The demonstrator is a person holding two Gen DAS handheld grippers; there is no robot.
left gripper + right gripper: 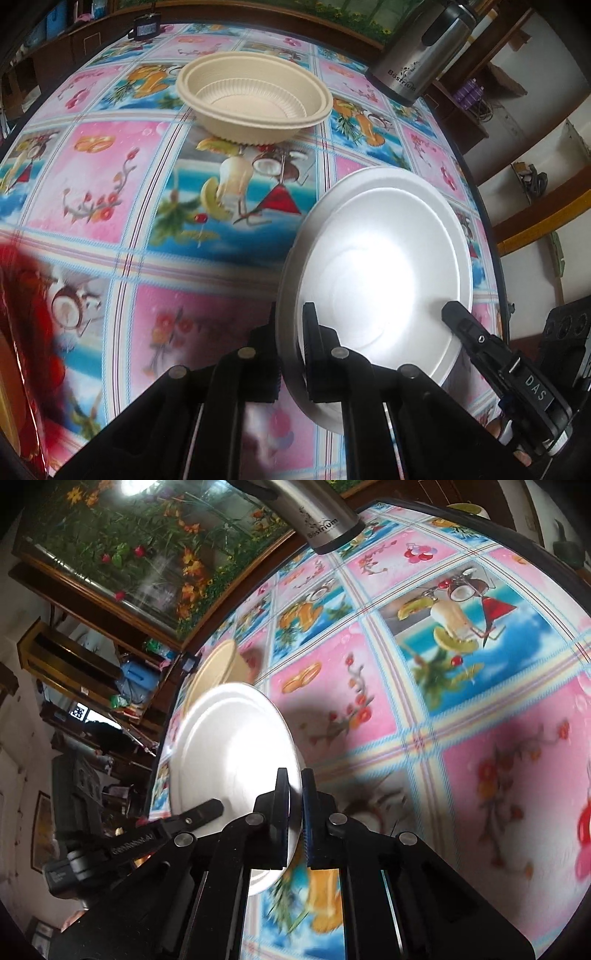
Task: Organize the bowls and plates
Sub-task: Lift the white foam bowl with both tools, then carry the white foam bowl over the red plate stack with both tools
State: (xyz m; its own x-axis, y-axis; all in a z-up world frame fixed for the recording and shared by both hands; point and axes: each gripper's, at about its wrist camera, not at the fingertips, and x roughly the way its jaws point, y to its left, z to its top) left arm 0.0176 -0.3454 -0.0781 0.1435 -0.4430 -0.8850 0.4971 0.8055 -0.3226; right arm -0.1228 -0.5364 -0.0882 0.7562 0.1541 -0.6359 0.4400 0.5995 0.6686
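A white foam plate is held tilted above the table, one gripper on each side of its rim. My left gripper is shut on its near left rim. My right gripper is shut on the plate's opposite rim; its finger shows in the left wrist view. A stack of beige ribbed bowls sits on the table beyond, partly hidden behind the plate in the right wrist view.
The round table has a bright flowered oilcloth. A steel thermos stands at its far right edge. A red blurred object lies at the near left. Shelves and furniture ring the table.
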